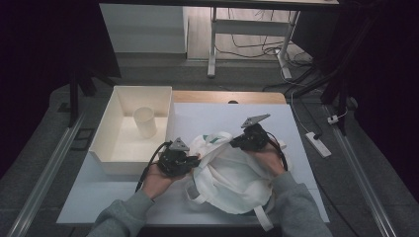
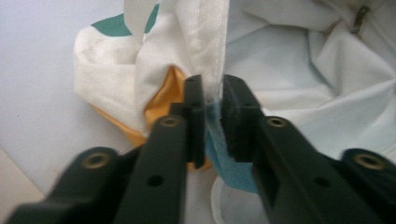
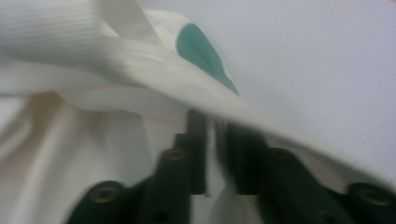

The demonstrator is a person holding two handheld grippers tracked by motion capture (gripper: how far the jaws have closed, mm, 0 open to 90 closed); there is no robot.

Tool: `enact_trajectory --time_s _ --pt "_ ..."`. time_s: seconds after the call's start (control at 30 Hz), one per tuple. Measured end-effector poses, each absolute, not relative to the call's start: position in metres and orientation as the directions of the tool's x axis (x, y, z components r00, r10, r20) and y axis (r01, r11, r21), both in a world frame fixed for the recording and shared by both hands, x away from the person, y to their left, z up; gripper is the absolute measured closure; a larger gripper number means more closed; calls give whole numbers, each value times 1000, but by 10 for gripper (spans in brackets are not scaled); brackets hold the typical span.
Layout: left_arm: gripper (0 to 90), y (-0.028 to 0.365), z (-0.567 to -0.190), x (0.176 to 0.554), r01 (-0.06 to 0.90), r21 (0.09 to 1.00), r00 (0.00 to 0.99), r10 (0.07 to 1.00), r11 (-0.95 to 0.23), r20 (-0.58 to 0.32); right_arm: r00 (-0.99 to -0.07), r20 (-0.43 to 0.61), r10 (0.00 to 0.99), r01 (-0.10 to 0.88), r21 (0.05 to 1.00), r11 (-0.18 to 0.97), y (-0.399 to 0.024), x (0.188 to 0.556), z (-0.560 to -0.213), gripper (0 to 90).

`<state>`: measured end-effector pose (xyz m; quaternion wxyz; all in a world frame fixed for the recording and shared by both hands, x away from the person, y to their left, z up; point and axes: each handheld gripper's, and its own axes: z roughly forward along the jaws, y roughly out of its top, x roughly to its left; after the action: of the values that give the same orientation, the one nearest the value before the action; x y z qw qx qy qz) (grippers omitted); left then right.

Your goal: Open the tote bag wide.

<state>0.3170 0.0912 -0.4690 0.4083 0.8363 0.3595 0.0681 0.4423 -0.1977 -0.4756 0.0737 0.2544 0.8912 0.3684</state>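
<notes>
White cloth bag (image 1: 232, 173) near-centre on table (image 1: 296, 123). Left hand-held gripper (image 1: 190, 159) pinching bag's rim, right hand-held gripper (image 1: 236, 141) pinching opposite rim, likely to hold mouth spread. Cup (image 1: 145, 121) in tray (image 1: 106, 136), far left.

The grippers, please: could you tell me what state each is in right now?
Left gripper: jaws around the cloth bag's edge.
Right gripper: jaws nearly closed at the bag; grip unclear.

A lab: bare desk frames (image 1: 247, 37), loose floor cables (image 1: 257, 49), a power strip (image 1: 317, 144).
</notes>
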Motion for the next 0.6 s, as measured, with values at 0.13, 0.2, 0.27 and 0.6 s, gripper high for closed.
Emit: enact_trajectory --time_s 0.13,0.2,0.27,0.6 --pt "675 93 -466 314 533 750 738 649 -392 -185 -862 36 506 378 712 592 -200 424 -460 550" --pt "636 95 -464 313 528 759 740 644 -381 -192 -861 22 508 361 729 582 -203 413 -452 502" --pt "605 96 -461 311 519 770 744 639 -370 -195 -865 46 499 357 754 551 -208 401 -443 494" --pt "536 102 -441 300 473 801 774 608 -366 -179 -864 37 502 337 783 522 -235 354 -434 469"
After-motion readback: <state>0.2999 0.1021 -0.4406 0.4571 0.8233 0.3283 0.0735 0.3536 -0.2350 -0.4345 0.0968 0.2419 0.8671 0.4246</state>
